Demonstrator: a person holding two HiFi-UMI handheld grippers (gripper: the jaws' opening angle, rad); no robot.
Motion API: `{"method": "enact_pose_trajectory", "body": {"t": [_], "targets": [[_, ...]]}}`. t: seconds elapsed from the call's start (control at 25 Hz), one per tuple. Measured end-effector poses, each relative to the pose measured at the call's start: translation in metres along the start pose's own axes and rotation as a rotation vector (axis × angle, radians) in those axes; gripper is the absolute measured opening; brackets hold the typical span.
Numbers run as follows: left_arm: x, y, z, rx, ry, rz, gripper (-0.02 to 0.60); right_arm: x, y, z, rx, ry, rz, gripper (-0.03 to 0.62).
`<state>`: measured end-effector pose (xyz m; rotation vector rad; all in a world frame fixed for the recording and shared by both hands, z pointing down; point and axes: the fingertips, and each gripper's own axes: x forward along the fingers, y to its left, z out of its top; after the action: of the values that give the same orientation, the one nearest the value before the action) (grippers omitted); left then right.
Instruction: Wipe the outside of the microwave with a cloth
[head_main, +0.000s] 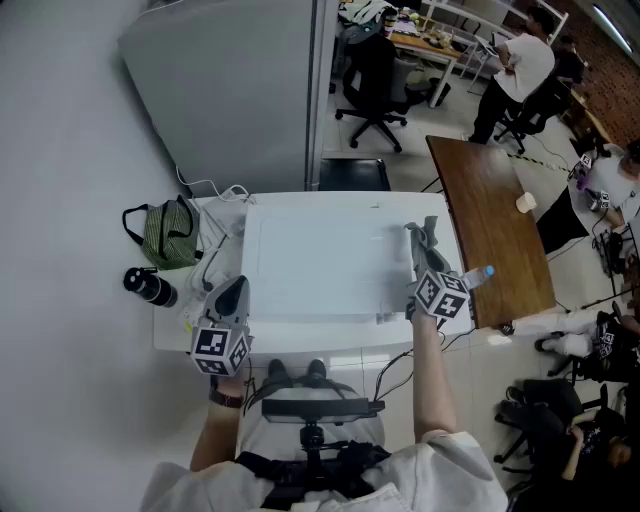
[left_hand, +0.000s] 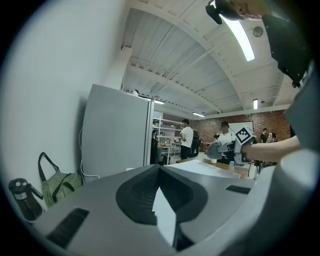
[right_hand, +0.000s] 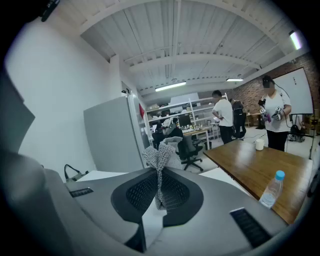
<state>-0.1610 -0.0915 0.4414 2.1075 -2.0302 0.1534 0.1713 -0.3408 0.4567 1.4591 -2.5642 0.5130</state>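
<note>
Microwave (head_main: 320, 255) stands on the white table (head_main: 172, 325), and only its flat white top is shown from above. It lies just ahead of and below both pairs of jaws. The grey cloth (right_hand: 159, 156) is grasped by the right gripper (head_main: 425, 255): its jaws are clenched on the lower part of the cloth, and a crumpled tuft stands up beyond the tips. The left gripper (left_hand: 159, 169) has its jaws pressed together at the tips with nothing between them. It is held at the near left corner of the microwave, well apart from the right gripper.

The step in hand is judged to be a wiping stroke on the top, near its right edge. Whether the cloth touches the top cannot be told. To do it well, the free tuft should be laid flat on the surface ahead of the jaws, so that the cloth and not the hard tips is rubbed on it. Only a small part of the cloth is free beyond the jaws, so short overlapping strokes are advised. A firm grip is needed, since a loosely held cloth could be pulled out by friction. The water bottle (right_hand: 272, 189), to the right of the right jaws, should not be knocked when the side wall is wiped.
</note>
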Motion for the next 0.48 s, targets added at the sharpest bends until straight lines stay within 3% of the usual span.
{"method": "enact_pose_trajectory", "body": {"t": [0.16, 0.24, 0.48], "targets": [[-0.017, 0.026, 0.005, 0.003, 0.000, -0.004, 0.008, 0.036, 0.009, -0.011, 0.001, 0.102, -0.033, 0.018], [-0.026, 0.041, 0.004, -0.003, -0.001, 0.005, 0.008, 0.058, 0.028, -0.022, 0.013, 0.156, 0.000, 0.018], [-0.042, 0.084, -0.005, -0.031, -0.010, 0.029, 0.008, 0.105, 0.158, -0.047, 0.001, 0.256, 0.179, 0.020]]}}
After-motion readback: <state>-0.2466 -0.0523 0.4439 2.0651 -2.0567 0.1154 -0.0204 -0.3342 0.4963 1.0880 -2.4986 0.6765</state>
